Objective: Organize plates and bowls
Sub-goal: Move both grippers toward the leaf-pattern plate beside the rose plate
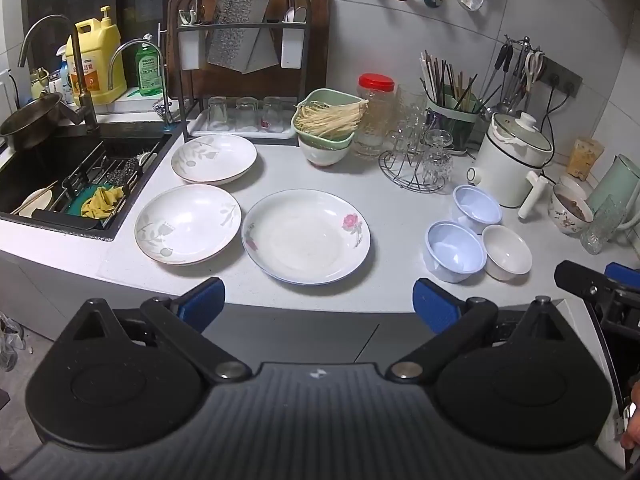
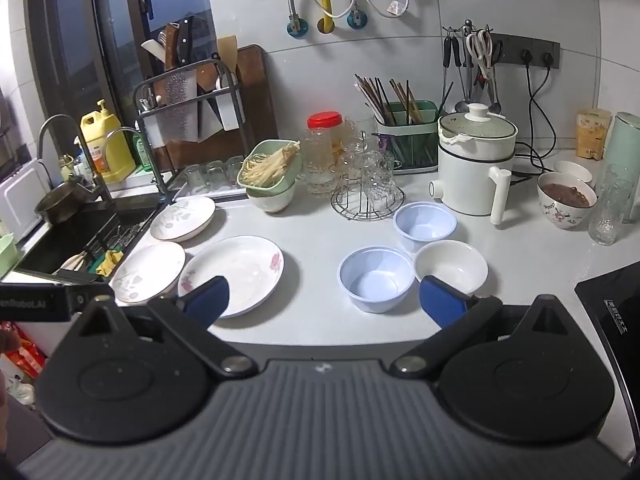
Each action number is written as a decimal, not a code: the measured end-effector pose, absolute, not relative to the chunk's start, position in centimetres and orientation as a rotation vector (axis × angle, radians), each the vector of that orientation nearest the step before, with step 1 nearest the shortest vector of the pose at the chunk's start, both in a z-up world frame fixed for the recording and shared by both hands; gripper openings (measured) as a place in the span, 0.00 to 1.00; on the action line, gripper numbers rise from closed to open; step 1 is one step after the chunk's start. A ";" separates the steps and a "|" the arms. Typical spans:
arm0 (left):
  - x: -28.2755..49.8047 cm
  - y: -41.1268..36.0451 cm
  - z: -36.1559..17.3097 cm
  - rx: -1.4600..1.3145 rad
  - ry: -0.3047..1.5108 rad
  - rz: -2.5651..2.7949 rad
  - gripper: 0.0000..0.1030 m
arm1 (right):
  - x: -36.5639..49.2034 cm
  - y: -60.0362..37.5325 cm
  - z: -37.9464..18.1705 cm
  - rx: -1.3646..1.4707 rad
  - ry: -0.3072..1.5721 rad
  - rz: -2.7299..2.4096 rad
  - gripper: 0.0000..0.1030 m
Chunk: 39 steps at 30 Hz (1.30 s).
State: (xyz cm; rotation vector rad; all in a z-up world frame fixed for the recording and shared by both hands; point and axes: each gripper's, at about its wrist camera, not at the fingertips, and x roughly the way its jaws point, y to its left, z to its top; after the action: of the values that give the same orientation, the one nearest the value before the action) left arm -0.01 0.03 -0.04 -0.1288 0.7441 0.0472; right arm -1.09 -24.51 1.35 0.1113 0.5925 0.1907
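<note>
While both tools gape empty, white counter [image 1: 400, 208], 3 plates, 3 bowls, sink [image 1: 60, 168], tiled wall.

Kitchen corner, artificial light, dark outside.

White tiled wall [image 2: 460, 8] backs a pale grey countertop [image 1: 400, 216]. Dark-framed window [image 2: 72, 40] stands at left above a black sink [image 1: 52, 160] with two curved taps. A black power strip [image 2: 528, 54] is fixed to the wall at right, cords plugged in. Grey cabinet fronts [image 1: 304, 332] run below the counter.
</note>
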 end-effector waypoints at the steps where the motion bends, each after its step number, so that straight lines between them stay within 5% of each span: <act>1: 0.0 0.1 -0.1 -0.131 0.746 0.045 0.99 | -1.0 -24.5 1.3 0.111 0.594 0.192 1.00; 39: -0.5 0.4 -1.0 -0.101 0.780 0.036 0.99 | -1.7 -23.0 0.6 0.111 0.602 0.192 1.00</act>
State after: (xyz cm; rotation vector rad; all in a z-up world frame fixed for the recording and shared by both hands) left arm -0.48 0.41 -1.03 -0.1005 0.7799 0.0364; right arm -1.72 -23.04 0.59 0.1107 0.6020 0.1921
